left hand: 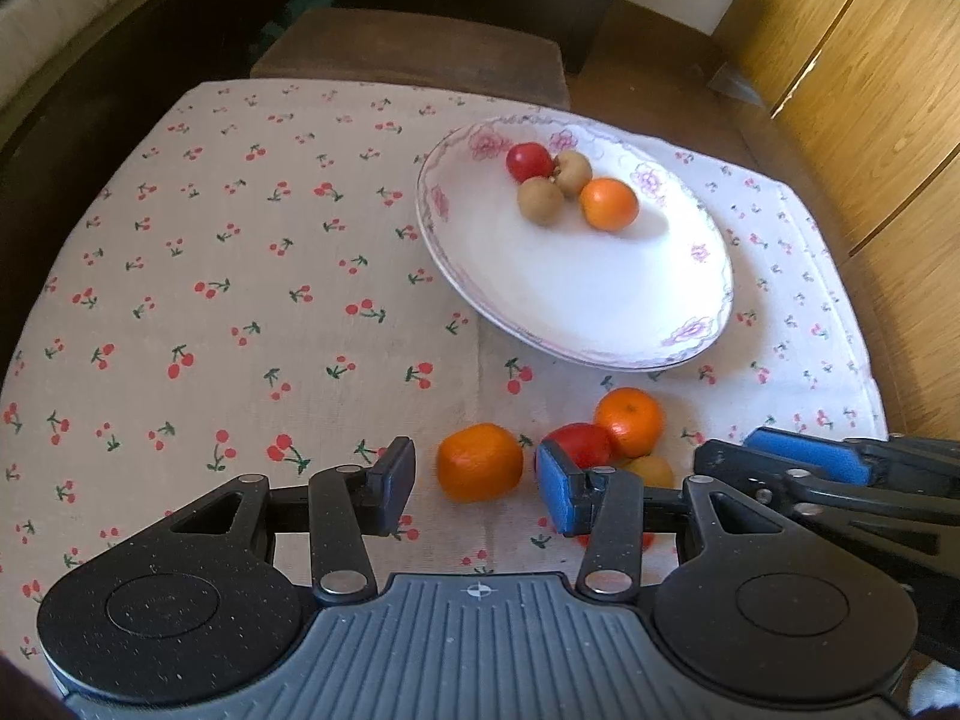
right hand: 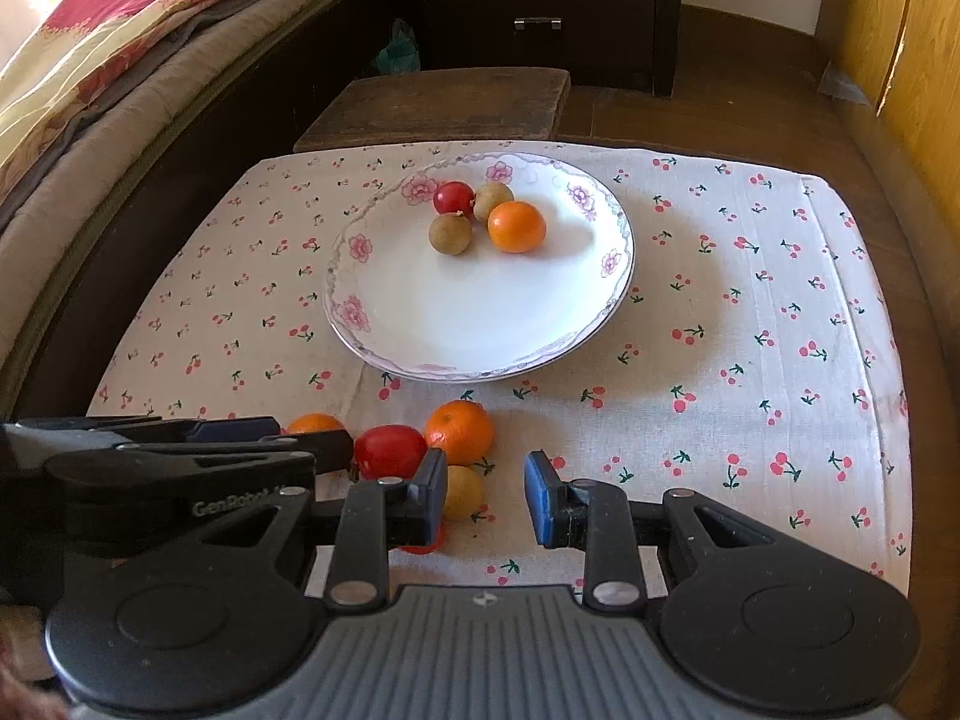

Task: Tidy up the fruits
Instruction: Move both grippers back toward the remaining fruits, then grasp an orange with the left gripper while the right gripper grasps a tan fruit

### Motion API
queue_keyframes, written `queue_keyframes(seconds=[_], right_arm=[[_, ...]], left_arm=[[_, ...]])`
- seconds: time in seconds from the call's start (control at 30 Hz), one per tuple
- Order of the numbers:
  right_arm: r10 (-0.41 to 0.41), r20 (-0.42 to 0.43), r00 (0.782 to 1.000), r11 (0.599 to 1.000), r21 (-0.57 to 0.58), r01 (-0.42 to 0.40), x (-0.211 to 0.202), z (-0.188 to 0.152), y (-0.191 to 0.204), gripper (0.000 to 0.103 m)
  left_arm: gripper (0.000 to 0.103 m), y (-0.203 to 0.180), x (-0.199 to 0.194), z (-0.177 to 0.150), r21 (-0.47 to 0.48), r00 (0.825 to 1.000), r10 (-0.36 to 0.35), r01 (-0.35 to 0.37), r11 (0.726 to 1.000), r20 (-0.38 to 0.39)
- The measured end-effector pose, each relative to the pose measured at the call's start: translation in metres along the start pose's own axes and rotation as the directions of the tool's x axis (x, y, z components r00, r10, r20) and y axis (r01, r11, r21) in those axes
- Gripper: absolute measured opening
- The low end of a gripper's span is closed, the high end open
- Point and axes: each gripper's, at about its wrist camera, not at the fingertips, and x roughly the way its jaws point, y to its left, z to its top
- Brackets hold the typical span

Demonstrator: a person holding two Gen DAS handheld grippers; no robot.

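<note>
Cherry-print tablecloth (left hand: 240, 240), left gripper (left hand: 477, 483) parted loosely around an orange (left hand: 480, 462), right gripper (right hand: 486, 492) narrowly parted, empty

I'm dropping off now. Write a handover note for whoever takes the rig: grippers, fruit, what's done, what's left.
Left gripper: open, its fingers either side of the near mandarin on the cloth, not yet gripping.
Right gripper: open, empty, beside the yellowish fruit.
Done: the plate holds a plated mandarin, a plated red fruit and two brown fruits.
Left: the near mandarin, the loose red fruit, the far mandarin and the yellowish fruit. Something reddish sits half hidden under the fingers.
</note>
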Motion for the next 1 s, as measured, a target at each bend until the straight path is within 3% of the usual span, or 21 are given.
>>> queue_keyframes(seconds=[0.3,0.43,1.0], right_arm=[[0.017,-0.011,1.0,0.999,-0.032,-0.018,-0.001,-0.004,0.008,0.03],[0.023,-0.018,1.0,0.999,-0.044,-0.024,-0.004,-0.01,0.011,0.03],[0.063,-0.106,0.992,0.993,-0.091,-0.072,0.011,-0.039,0.039,0.031]], left_arm=[[0.048,0.0,0.006,0.002,-0.005,1.0,0.005,-0.005,1.0,0.007],[0.041,-0.002,0.009,0.004,-0.009,1.0,-0.004,0.004,1.0,-0.002],[0.041,0.013,-0.006,-0.007,0.011,1.0,0.013,-0.012,1.0,-0.008]])
